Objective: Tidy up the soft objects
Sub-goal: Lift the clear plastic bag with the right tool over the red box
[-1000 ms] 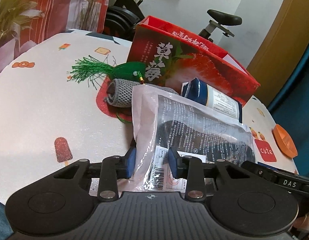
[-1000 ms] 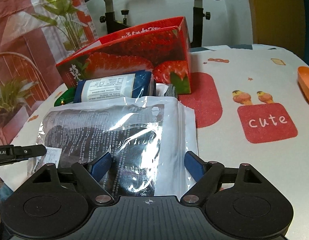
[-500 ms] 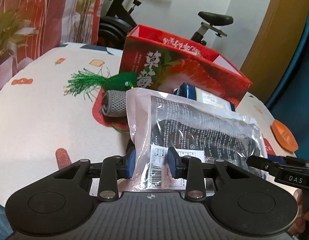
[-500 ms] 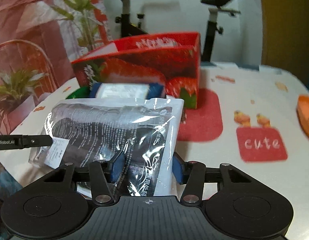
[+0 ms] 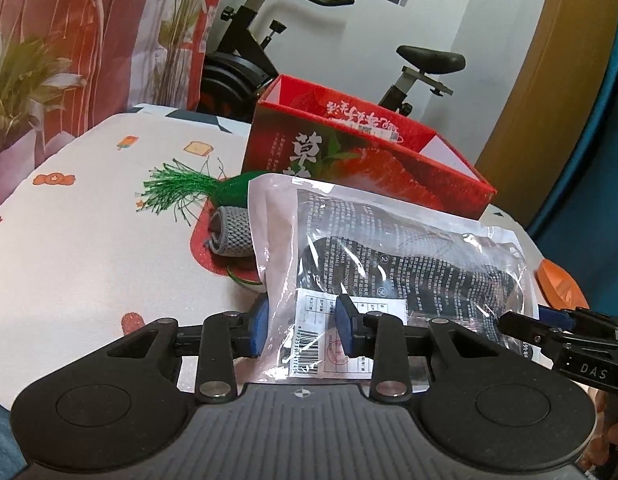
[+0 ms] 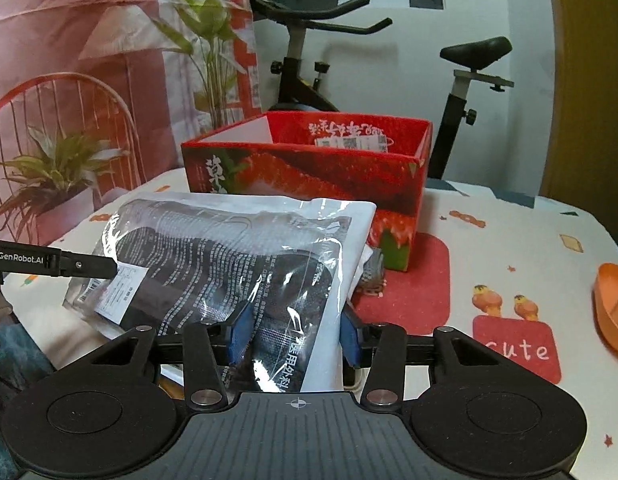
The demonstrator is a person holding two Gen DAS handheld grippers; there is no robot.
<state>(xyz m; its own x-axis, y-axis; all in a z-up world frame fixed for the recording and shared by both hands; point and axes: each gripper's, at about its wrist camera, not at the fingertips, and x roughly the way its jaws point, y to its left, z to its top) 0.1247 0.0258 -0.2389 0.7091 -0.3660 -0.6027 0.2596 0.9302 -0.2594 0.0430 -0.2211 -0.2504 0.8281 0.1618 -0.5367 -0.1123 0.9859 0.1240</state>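
The left gripper [image 5: 302, 330] pinches the label end of the plastic packet [image 5: 393, 264], held just in front of the red strawberry box [image 5: 365, 168]; the right gripper [image 6: 293, 334] is closing on its other end. The step looks like carrying; next, lift it over the box rim.

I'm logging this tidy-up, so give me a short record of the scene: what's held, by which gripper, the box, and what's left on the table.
held item: clear plastic packet with dark contents
left gripper: shut on the packet's labelled end
right gripper: closing on the packet's other end
box: red strawberry box, open, behind the packet
on table: grey knitted roll, green tassel piece, orange dish
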